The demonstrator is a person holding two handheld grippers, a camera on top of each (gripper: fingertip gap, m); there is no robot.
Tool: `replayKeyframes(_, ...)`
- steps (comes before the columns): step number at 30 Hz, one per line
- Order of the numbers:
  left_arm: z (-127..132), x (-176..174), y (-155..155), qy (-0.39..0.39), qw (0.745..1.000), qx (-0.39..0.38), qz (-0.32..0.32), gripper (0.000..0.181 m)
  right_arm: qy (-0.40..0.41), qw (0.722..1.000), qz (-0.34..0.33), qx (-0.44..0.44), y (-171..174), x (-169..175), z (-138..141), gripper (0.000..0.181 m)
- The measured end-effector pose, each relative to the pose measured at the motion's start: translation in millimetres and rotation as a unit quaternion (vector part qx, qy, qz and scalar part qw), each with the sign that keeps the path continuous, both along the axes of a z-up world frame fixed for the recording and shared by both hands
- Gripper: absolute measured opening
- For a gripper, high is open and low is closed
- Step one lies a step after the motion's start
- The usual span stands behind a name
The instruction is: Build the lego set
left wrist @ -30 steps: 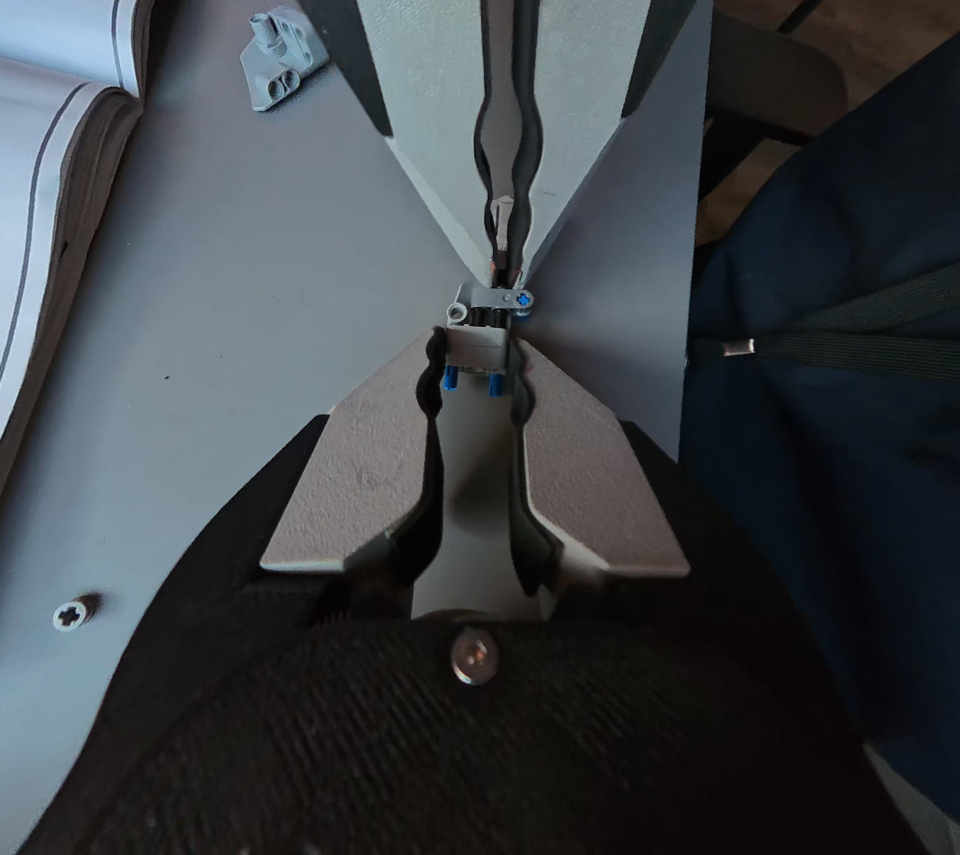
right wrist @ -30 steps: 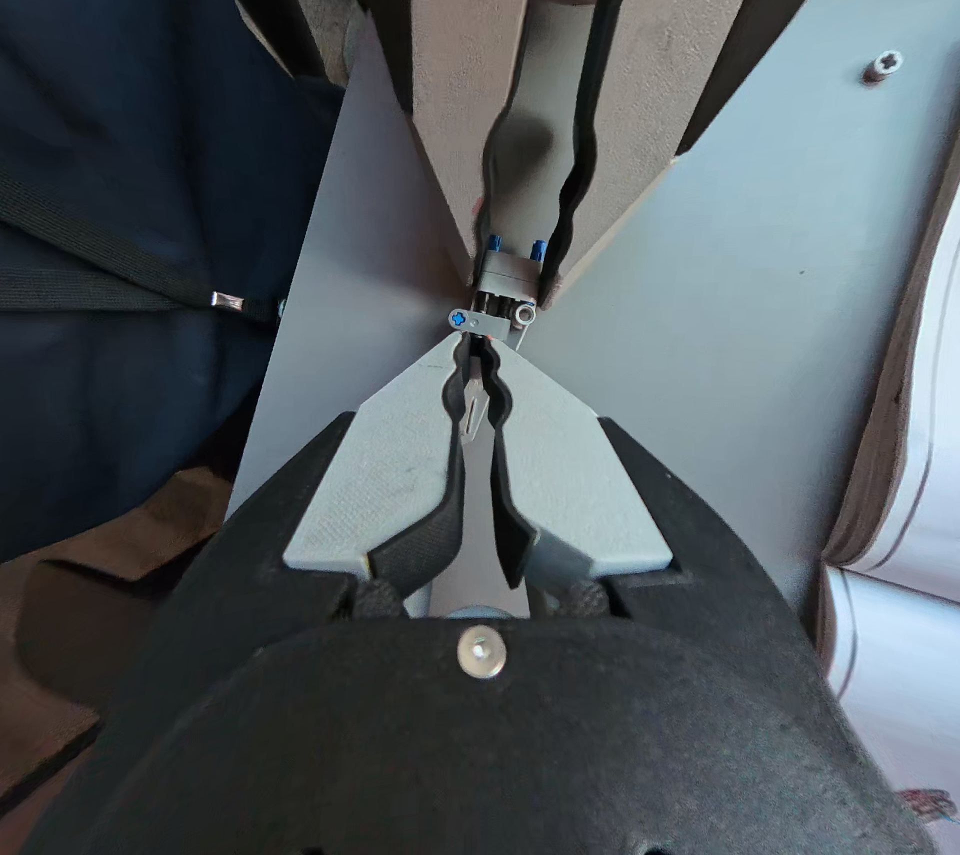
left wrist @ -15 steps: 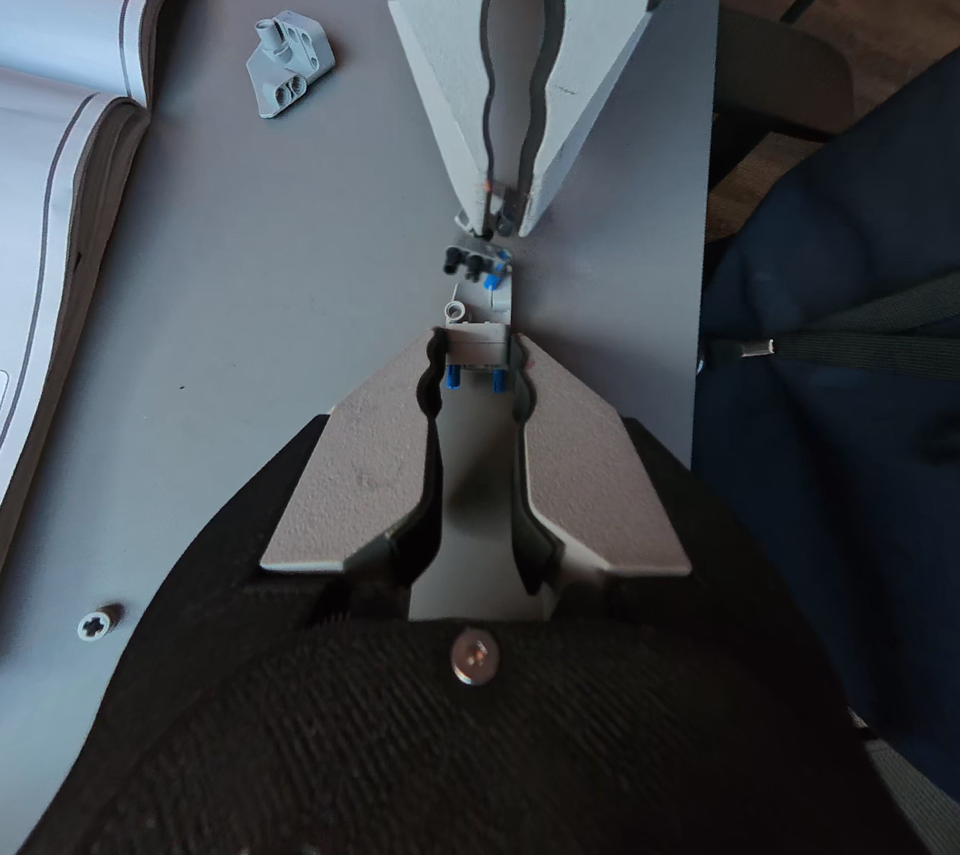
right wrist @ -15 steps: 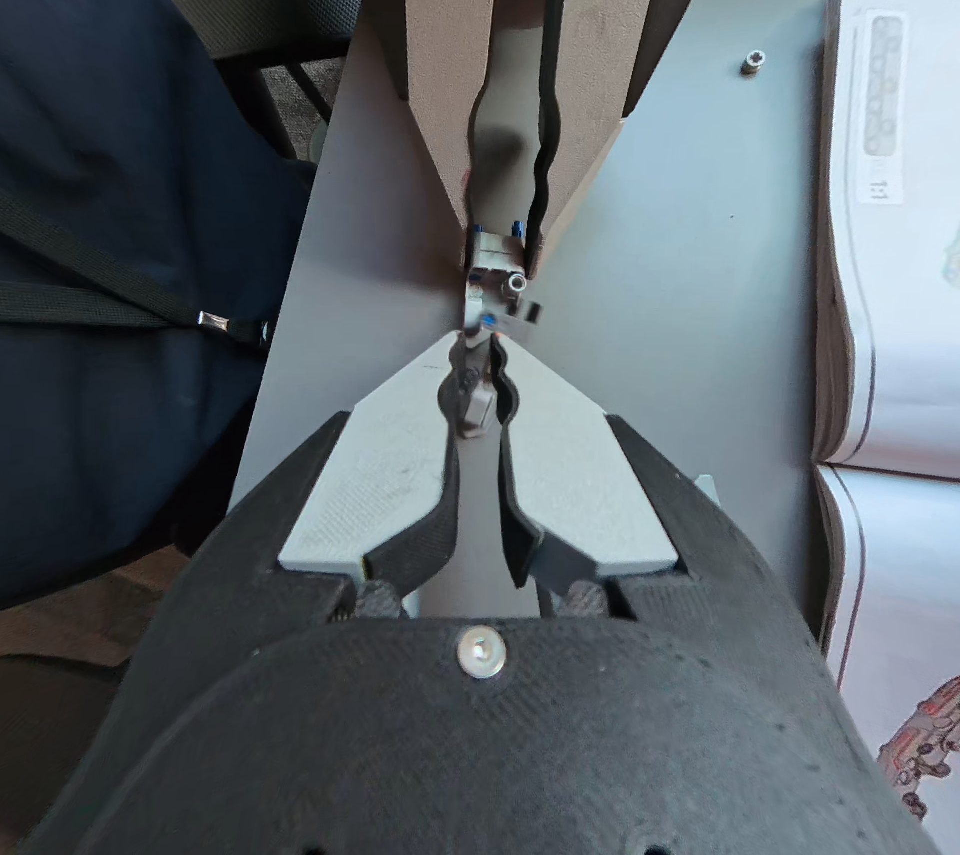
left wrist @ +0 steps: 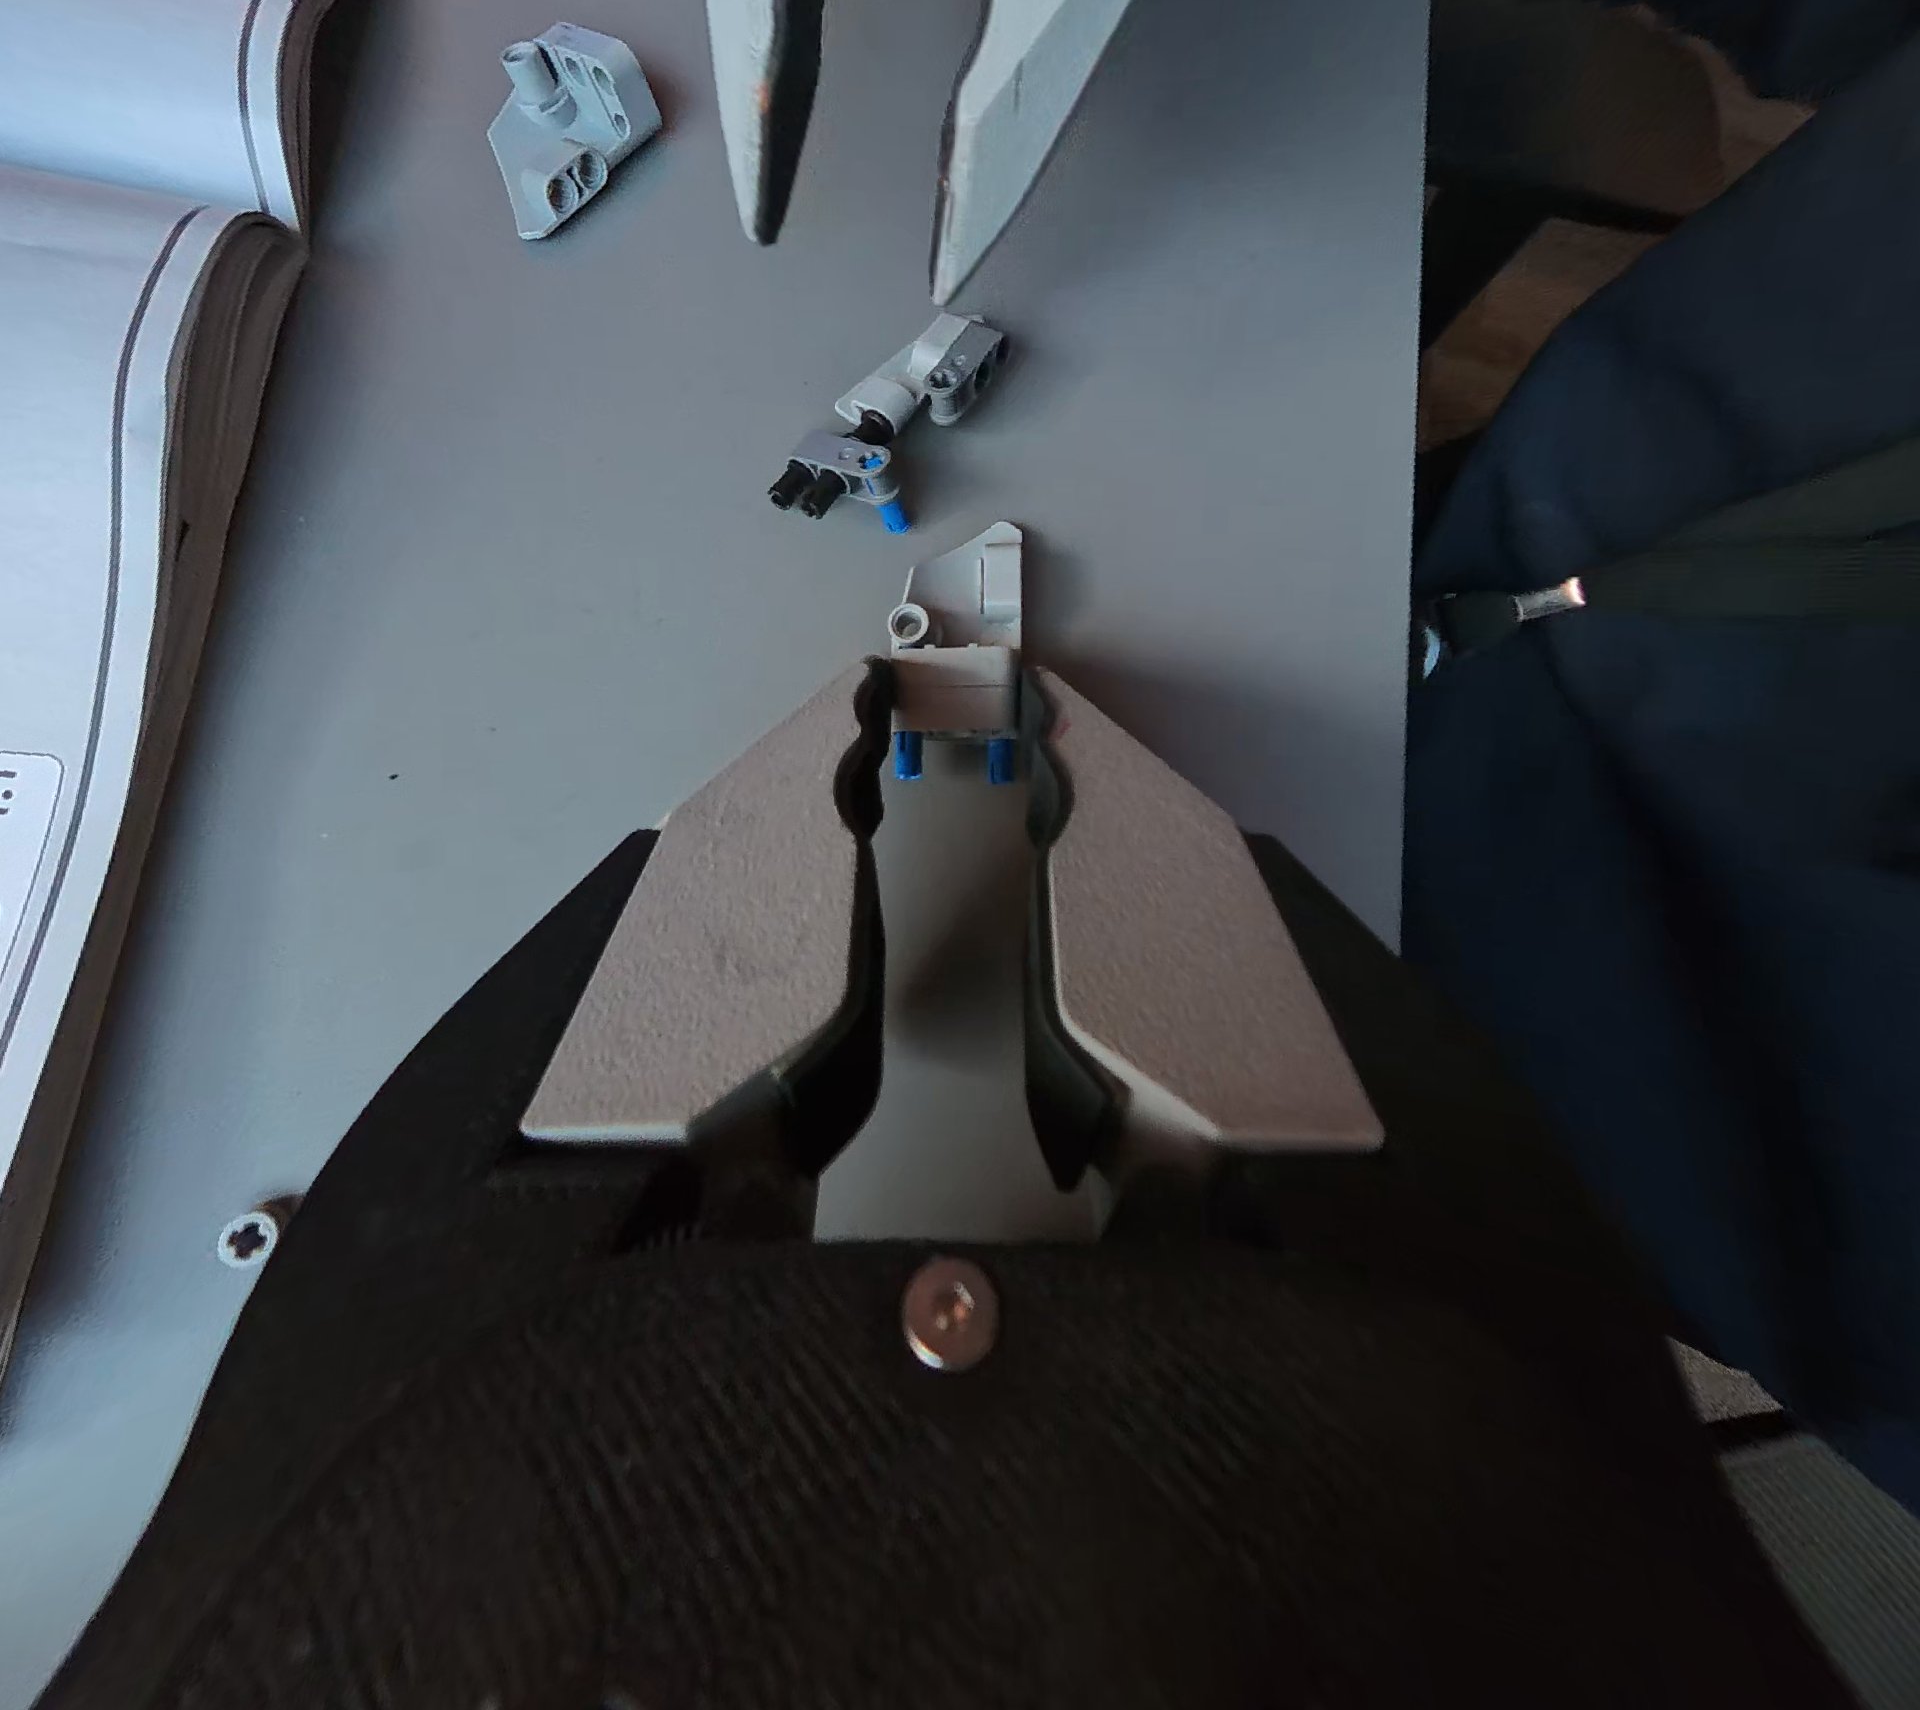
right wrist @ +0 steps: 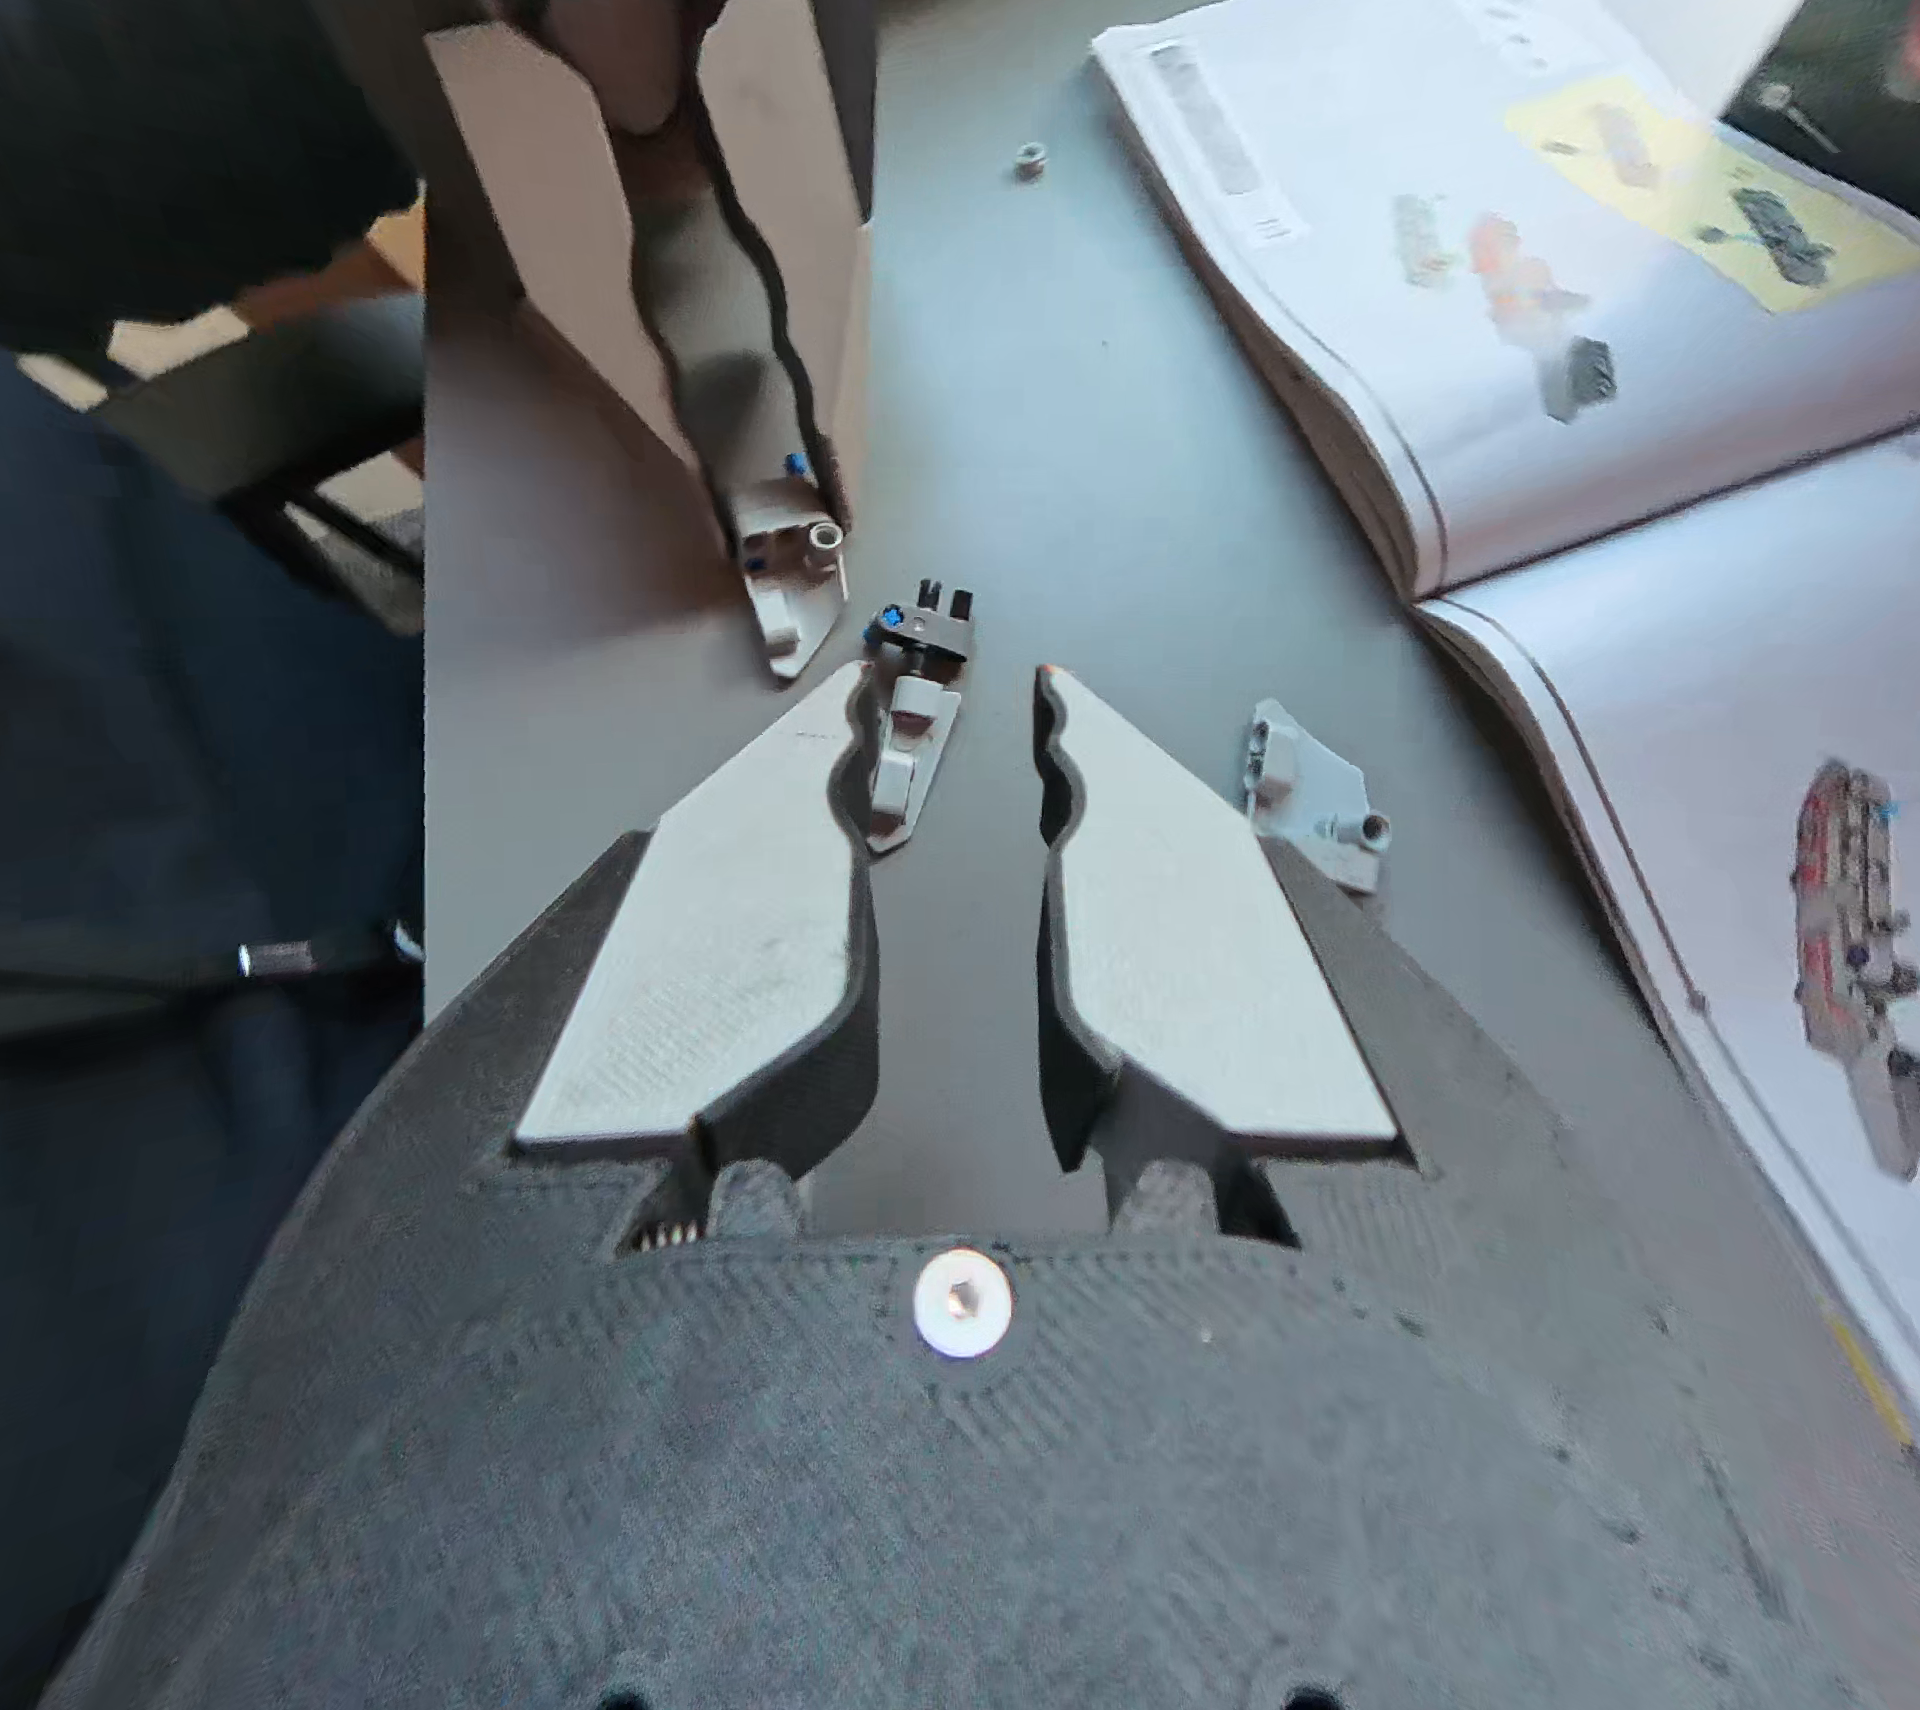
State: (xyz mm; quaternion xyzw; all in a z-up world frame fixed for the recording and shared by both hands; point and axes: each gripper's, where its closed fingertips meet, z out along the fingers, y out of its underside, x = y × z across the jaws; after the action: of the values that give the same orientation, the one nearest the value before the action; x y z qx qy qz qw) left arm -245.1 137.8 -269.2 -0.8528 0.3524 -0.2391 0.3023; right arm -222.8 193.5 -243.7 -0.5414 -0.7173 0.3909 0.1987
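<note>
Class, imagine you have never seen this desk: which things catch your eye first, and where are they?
The left tongs grip a grey Lego piece with blue pins near the table edge. The right tongs stand open over a small loose assembly lying on the table. An open instruction book lies alongside.

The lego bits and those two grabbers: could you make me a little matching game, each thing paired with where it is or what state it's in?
Things:
1. left gripper
2. right gripper
3. small assembly with black and blue pins
4. lone grey panel piece
5. instruction booklet

Places or states:
A. lies open along the table's edge
B. jaws apart, holding nothing
C. loose on the table between the two grippers
D. jaws closed on a grey piece with blue pins
E. alone on the table near the booklet

Pairs: 1-D, 2-B, 3-C, 4-E, 5-A
</note>
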Motion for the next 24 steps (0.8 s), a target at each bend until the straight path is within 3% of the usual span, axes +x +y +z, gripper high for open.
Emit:
replayKeyframes(5, 0.3, -1.3, 0.9, -0.010, 1.000, 0.003, -0.010, 0.021, 0.005, 0.997, -0.071, 0.002, 6.8, -0.2, -8.4, 0.038)
replayKeyframes(11, 0.6, -2.8, 2.6, -0.015, 1.000, 0.013, -0.014, 0.021, -0.023, 0.998, -0.060, -0.006, -0.4, 2.1, -22.7, 0.041)
replayKeyframes(24, 0.7, -1.6, -1.2, -0.013, 0.999, 0.022, -0.030, 0.026, -0.023, 0.999, -0.027, -0.013, -20.0, 4.1, -14.9, 0.032)
